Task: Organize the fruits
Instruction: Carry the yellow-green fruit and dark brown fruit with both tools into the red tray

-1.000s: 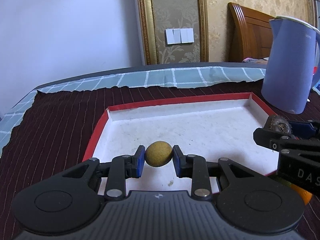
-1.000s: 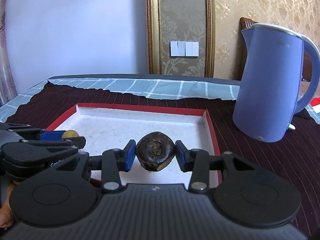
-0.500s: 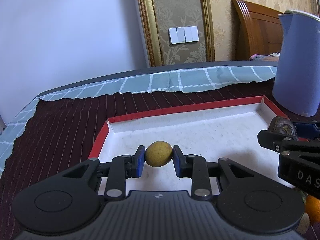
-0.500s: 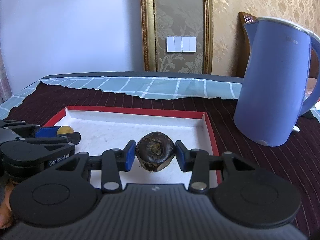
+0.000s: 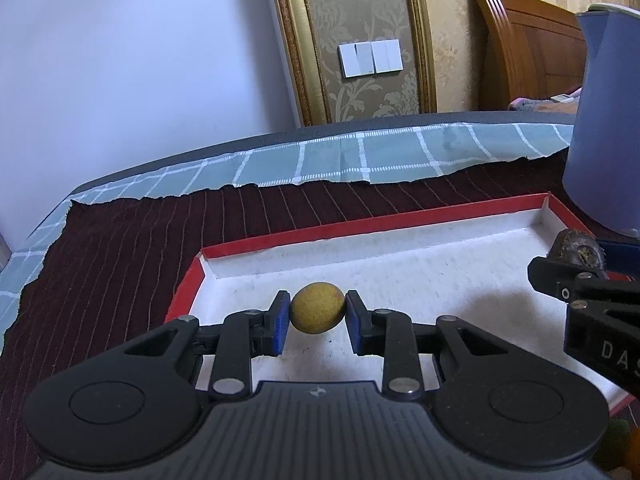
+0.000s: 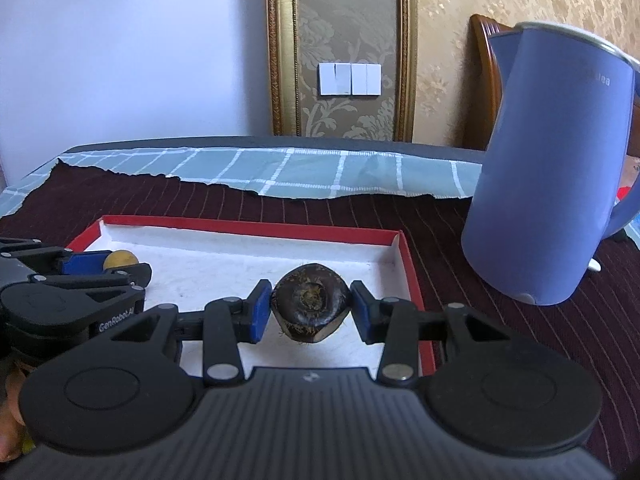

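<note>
- Fruits are two here: a small yellow fruit (image 5: 317, 308) and a dark fruit (image 6: 311, 309), each one held above the tray (image 5: 304, 230).
- Left gripper (image 5: 317, 316) has its jaws closed narrow on the yellow fruit, with the blue pads (image 5: 279, 322) pressing on its two sides; the fruit hangs over the near left part of the white tray floor.
- Right gripper (image 6: 311, 312) has its jaws a little wider, closed on the dark fruit at its widest part; it is over the near right part of the tray, close to the red rim.
- Yellow fruit looks small, round and light, with a matte, slightly rough skin; I judge it firm enough, but a round shape can roll out if the hold is not across the middle.
- Dark fruit looks hard and woody, with a ring pattern and some fibres on the face; it is wider than deep, so a hold across the flat sides seems the most stable.
- Both will probably roll a little when set down, so a low release is safer.
- Kettle (image 6: 548, 168) stands on the dark cloth (image 5: 120, 248), to the right of the tray and not touching it.
- Hidden parts: the near edge of the tray is behind the gripper bodies, and the kettle is cut off in the left view.
- At the lower right corner of the left view some green and orange shapes appear; I cannot tell what they are.
- What kind of fruit each one is, I cannot say surely.
</note>
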